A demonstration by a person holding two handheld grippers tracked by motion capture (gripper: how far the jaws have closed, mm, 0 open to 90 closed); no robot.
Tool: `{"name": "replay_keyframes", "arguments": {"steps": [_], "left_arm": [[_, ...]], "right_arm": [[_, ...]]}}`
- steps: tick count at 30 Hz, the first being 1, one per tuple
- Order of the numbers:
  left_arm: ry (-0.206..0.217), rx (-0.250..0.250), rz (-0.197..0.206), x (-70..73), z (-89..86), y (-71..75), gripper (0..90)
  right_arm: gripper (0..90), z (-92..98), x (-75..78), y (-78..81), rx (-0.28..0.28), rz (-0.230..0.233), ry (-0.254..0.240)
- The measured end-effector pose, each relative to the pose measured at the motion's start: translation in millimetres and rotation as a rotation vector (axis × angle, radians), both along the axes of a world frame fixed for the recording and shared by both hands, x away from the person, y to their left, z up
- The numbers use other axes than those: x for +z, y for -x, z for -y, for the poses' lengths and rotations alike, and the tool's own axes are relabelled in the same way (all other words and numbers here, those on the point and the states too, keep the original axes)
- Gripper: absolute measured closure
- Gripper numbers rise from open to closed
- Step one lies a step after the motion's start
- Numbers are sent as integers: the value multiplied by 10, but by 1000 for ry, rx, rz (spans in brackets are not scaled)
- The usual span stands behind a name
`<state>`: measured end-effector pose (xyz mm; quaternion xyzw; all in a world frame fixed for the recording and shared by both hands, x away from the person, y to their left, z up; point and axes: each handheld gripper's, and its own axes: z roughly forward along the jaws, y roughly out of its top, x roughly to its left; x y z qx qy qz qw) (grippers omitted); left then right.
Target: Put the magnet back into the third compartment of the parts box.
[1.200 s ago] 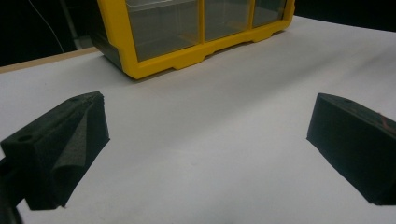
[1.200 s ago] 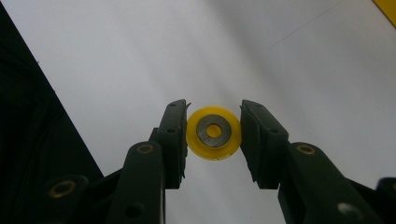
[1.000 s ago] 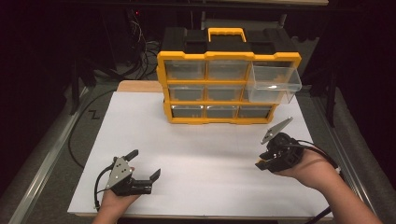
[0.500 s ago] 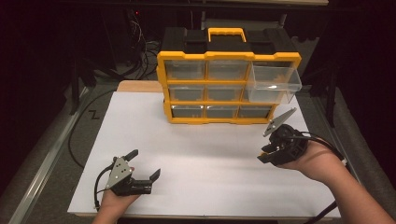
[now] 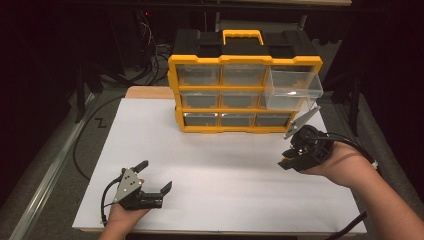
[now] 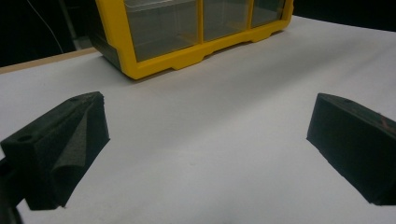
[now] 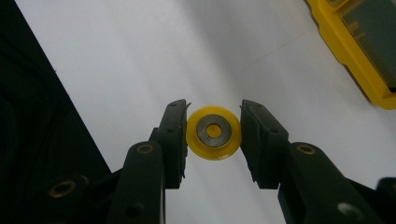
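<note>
Since a second ago the right gripper has risen and swung toward the yellow drawer organizer, and now sits just below its pulled-out top-right clear drawer. The left gripper has not moved; it rests near the table's front left, and in the left gripper view its jaws stand wide apart with nothing between them. In the right gripper view the jaws are closed on a small yellow disc with a metal ring at its centre, gripped by its rim and held above the white surface.

The table is covered by a white sheet, with a bare wooden corner showing at the back left. The organizer stands at the rear centre. Beyond the table the room is dark, with cables trailing behind.
</note>
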<state>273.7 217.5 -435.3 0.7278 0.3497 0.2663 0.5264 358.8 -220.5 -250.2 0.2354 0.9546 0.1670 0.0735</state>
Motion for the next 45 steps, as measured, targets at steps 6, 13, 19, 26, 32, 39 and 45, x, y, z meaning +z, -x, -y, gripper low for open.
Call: {"name": "replay_keyframes", "arguments": {"steps": [6,13,19,26,32,39,45], "left_arm": [[1,1,0,0,-1,0,1],[0,1,0,1,-2,1,1],[-1,0,0,2,-4,3,1],[-2,0,0,0,-5,2,1],[0,0,-1,-1,-3,3,1],[0,-2,-2,-2,-2,6,1],[0,-2,-2,-2,-5,3,1]], "right_arm": [[651,-10,85,-17,1,-1,-2],[651,-28,219,-45,3,6,-6],[651,-35,315,-62,13,13,1],[651,-17,421,-74,6,20,2],[651,-1,570,-82,7,37,6],[651,-3,682,-82,7,45,12],[651,-12,816,-90,6,55,2]]}}
